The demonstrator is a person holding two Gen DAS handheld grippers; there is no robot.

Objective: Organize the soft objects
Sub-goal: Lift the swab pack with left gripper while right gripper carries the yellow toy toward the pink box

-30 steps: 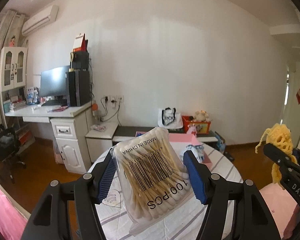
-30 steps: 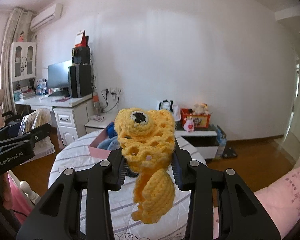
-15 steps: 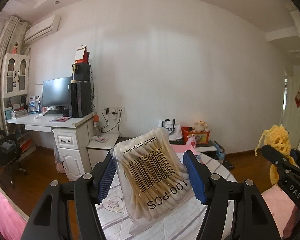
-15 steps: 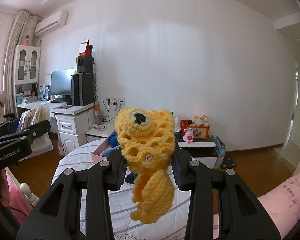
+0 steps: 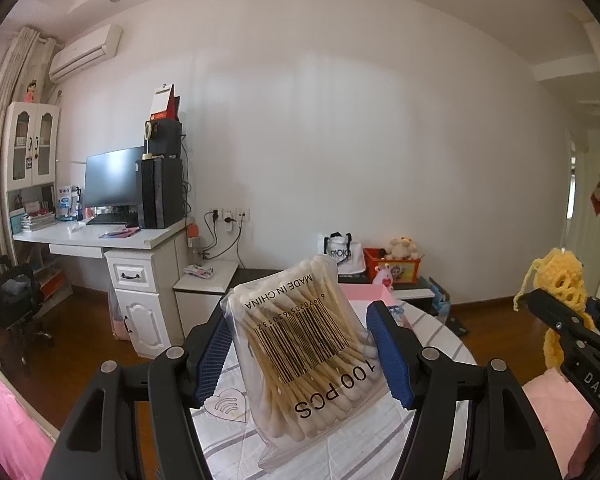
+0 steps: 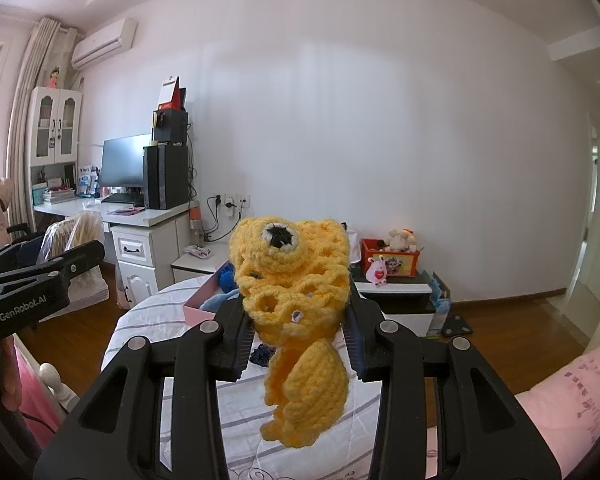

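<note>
My left gripper point(image 5: 300, 340) is shut on a clear bag of cotton swabs point(image 5: 312, 364), held tilted above the round table with its striped cloth point(image 5: 440, 344). My right gripper point(image 6: 298, 332) is shut on a yellow crocheted toy point(image 6: 296, 280) with one black eye; its lower part dangles below the blue pads. Each view catches the other hand: the right gripper point(image 5: 556, 320) with the yellow toy point(image 5: 564, 280) at the right edge, the left gripper point(image 6: 72, 260) with the swab bag point(image 6: 80, 232) at the left edge. A pink box point(image 6: 198, 312) holding blue soft things stands on the table.
A white desk point(image 5: 140, 240) with a monitor and computer tower stands at the left wall. A low bench point(image 6: 396, 288) carries a red toy box and a white bag. A pink pillow point(image 6: 572, 396) lies at the lower right. Wooden floor surrounds the table.
Both grippers have tipped up slightly, so the room sits a little lower in each view. Both grips are unchanged.
</note>
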